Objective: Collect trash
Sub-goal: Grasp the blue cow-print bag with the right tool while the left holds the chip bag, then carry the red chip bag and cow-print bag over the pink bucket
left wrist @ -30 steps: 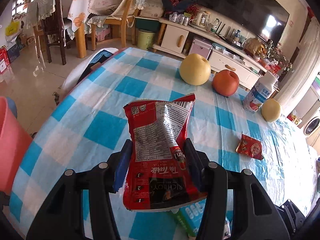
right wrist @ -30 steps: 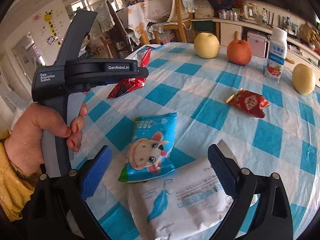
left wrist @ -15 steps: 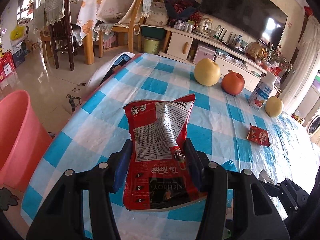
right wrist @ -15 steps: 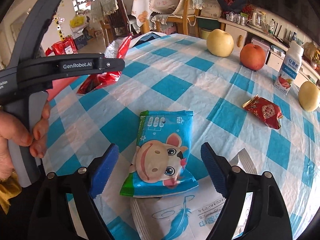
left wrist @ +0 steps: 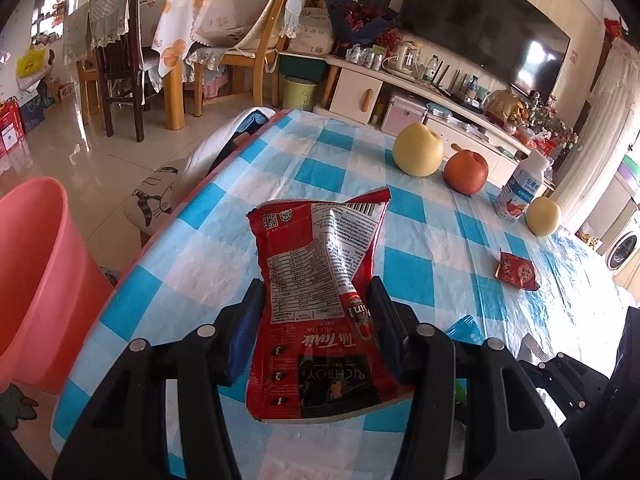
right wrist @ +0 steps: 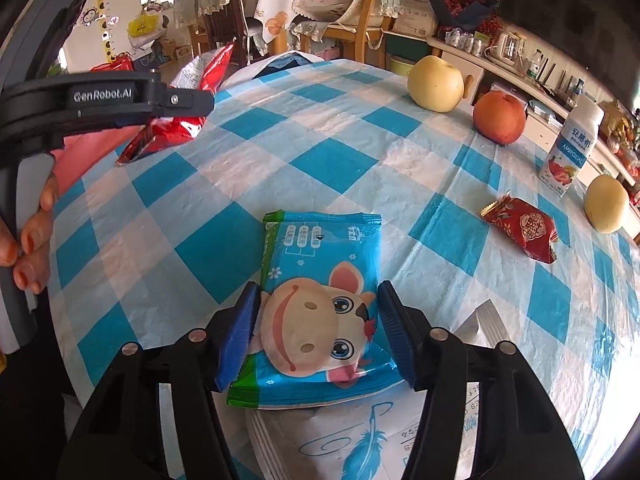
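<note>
While the left gripper (left wrist: 316, 312) is clamped on a crumpled red snack bag (left wrist: 320, 280), it holds that bag up off the checked tablecloth (left wrist: 224, 248), close to the table's near-left edge. Past that edge, to the left and lower, stands a pink bucket (left wrist: 36, 276) with its mouth open to the air; only floor lies between the bucket and the table rim there.

The right gripper (right wrist: 318, 328) has its two blue pads pressed against the sides of a blue wipes packet (right wrist: 320, 280) printed with a cartoon cow. That packet lies flat, its near end resting on a white packet with a blue feather (right wrist: 360, 440). A hand (right wrist: 32, 240) grips the left tool's handle at the left of the right wrist view.

Farther across the cloth from the wipes packet, to the right, lies a small red wrapper (right wrist: 524, 232), well apart from everything else. Beyond it, near the far edge, stand a yellow pear (right wrist: 436, 84), a red apple (right wrist: 500, 118), a milk bottle (right wrist: 572, 148) and a second pear (right wrist: 606, 208). The middle of the cloth between these things is bare.
</note>
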### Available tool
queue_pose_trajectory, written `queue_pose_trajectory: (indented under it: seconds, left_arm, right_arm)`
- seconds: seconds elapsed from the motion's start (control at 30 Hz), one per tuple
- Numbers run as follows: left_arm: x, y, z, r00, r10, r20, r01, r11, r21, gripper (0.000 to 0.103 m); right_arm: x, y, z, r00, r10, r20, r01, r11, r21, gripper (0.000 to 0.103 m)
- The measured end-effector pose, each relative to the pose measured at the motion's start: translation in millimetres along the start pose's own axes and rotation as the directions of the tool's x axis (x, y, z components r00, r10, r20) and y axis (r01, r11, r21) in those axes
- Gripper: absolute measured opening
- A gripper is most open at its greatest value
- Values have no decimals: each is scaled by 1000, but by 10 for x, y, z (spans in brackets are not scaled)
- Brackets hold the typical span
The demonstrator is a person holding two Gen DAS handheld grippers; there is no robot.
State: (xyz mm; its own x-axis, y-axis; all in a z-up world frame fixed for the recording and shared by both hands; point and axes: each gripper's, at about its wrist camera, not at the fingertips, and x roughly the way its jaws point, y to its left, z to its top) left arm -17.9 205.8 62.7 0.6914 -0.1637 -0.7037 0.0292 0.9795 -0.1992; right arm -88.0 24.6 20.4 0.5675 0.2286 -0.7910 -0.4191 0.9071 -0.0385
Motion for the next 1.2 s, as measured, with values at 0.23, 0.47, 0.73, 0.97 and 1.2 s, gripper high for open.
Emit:
queue_pose_trajectory:
  seconds: [0.23,0.47,0.73,0.97,1.2]
  left_arm:
    - [-46,122,15,999,-34,5,35,999,-34,54]
    - [-101,263,38,998,-60,14,61,994,-85,54]
    - [-222,403,71,996,-70,48,75,990,-123,54]
    - [-383,617,116,993,-62,100,80,979,-187,54]
    - [-539,914,156,987,-14,159,58,960,-274,54]
  right_arm:
    - [14,54,-24,999,-32,26,32,999,-5,52]
    - [-16,62,-15,998,-49,40,48,998,29,44]
    - [-100,140,40,995,-78,55,74,995,61,43]
    - [-262,293,236,994,-49,97,41,995,88,43]
    - [-433,577,590,986,32,166,-47,995,85,43]
